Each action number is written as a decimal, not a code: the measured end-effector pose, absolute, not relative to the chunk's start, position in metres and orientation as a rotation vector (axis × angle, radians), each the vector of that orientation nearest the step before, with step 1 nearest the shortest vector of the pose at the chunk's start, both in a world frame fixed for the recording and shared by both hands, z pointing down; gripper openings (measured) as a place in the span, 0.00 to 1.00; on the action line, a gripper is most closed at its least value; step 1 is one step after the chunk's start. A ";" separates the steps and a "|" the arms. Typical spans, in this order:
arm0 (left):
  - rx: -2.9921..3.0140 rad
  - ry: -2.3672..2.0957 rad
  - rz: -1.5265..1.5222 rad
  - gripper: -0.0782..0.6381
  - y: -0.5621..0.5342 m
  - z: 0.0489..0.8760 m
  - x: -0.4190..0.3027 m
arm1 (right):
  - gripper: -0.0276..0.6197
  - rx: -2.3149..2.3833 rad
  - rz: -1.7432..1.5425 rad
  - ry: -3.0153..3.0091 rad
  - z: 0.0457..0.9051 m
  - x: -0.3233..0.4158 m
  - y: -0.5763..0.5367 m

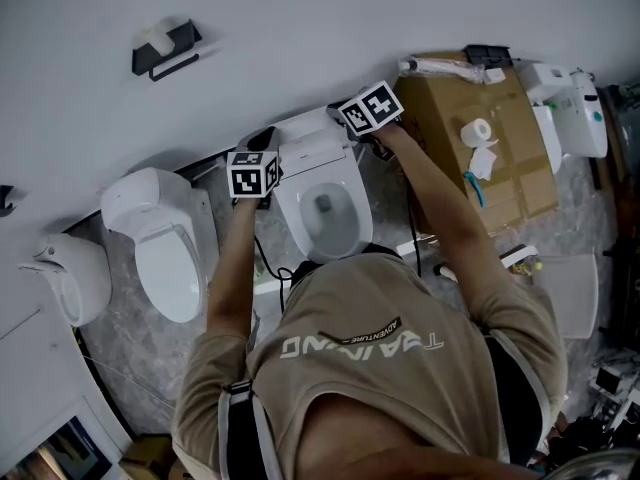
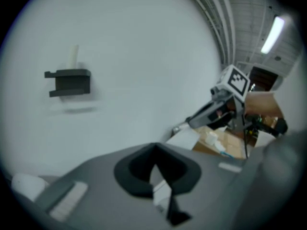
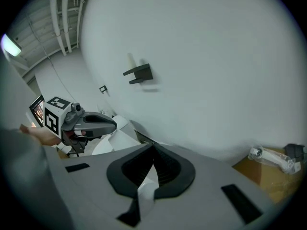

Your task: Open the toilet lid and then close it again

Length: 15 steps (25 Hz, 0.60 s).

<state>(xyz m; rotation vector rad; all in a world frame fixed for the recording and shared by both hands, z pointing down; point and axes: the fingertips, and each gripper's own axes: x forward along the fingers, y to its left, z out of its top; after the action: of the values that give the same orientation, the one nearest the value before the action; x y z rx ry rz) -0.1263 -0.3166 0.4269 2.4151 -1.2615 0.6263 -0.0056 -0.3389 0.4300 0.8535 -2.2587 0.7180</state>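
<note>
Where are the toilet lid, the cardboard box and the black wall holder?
toilet lid [image 3: 147,188]: right gripper view, on the white edge caught between the jaws.
cardboard box [image 1: 445,128]: head view, on the bare top face.
black wall holder [image 1: 165,50]: head view, on its dark body.

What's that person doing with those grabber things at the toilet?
A person is leaning over the middle toilet with a gripper in each hand. The left gripper and the right gripper each have their jaws shut on the thin white edge of the toilet lid. The lid stands raised toward the wall, so the bowl is uncovered.
</note>
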 end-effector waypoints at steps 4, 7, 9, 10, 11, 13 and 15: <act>2.424 -1.230 0.637 0.12 -0.287 0.430 -0.123 | 0.06 0.838 0.742 -2.246 0.434 -0.002 -0.308; 2.439 -1.210 0.663 0.12 -0.263 0.435 -0.119 | 0.06 0.828 0.723 -2.208 0.439 0.000 -0.285; 2.446 -1.191 0.667 0.12 -0.249 0.438 -0.116 | 0.06 0.829 0.711 -2.190 0.443 0.002 -0.271; 2.448 -1.180 0.668 0.12 -0.243 0.440 -0.115 | 0.06 0.832 0.717 -2.186 0.445 0.003 -0.265; 2.449 -1.169 0.670 0.12 -0.237 0.442 -0.115 | 0.06 0.837 0.729 -2.185 0.447 0.004 -0.259; 2.450 -1.145 0.667 0.12 -0.226 0.446 -0.114 | 0.06 0.846 0.758 -2.183 0.451 0.006 -0.248; 2.447 -1.117 0.661 0.12 -0.214 0.449 -0.112 | 0.06 0.849 0.776 -2.175 0.455 0.008 -0.235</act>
<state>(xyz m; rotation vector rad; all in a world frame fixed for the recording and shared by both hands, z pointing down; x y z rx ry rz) -0.1115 -0.2135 0.4494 2.4470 -1.1173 0.6614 0.0082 -0.2353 0.4546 0.8494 -2.1751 0.7757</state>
